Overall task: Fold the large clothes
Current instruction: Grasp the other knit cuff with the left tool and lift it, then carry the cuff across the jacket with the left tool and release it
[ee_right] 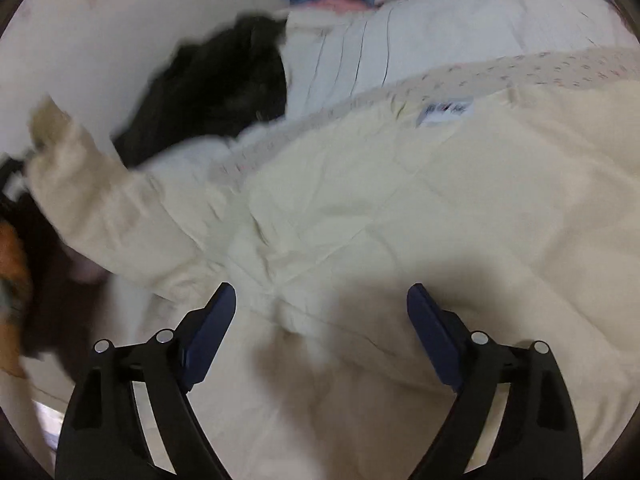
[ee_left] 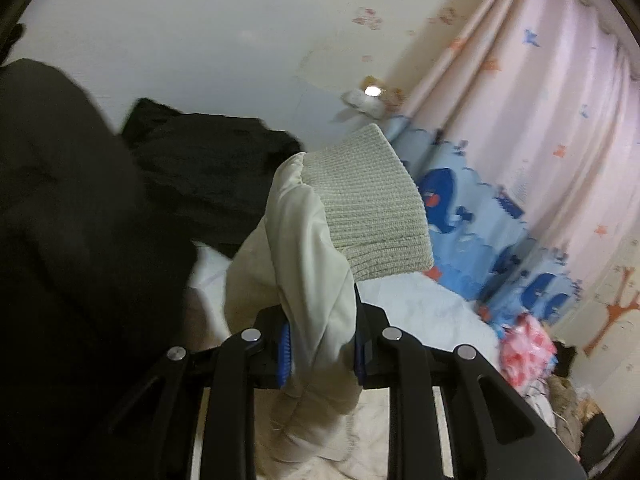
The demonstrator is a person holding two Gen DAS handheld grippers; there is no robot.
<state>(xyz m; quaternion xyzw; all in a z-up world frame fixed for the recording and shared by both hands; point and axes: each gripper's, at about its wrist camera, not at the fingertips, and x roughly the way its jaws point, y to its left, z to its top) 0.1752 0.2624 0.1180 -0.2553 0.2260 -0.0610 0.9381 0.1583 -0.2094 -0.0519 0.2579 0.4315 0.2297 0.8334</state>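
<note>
While the left claw point(ee_left: 320, 344) is clamped tight on the cream jacket's sleeve point(ee_left: 308, 264), its ribbed cuff point(ee_left: 376, 208) sticks up just past the pads. Right claw point(ee_right: 322, 308) is spread wide with nothing gripped, hanging over the jacket body point(ee_right: 400, 208) laid on the bed point(ee_right: 440, 32). Dark clothes point(ee_right: 224, 88) sit beyond it, up and left.

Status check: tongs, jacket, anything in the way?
Left tongs shut on cream jacket sleeve, ribbed knit cuff up. Right tongs open, empty, over cream quilted jacket body. Black garment lies beside it on the bed.
</note>
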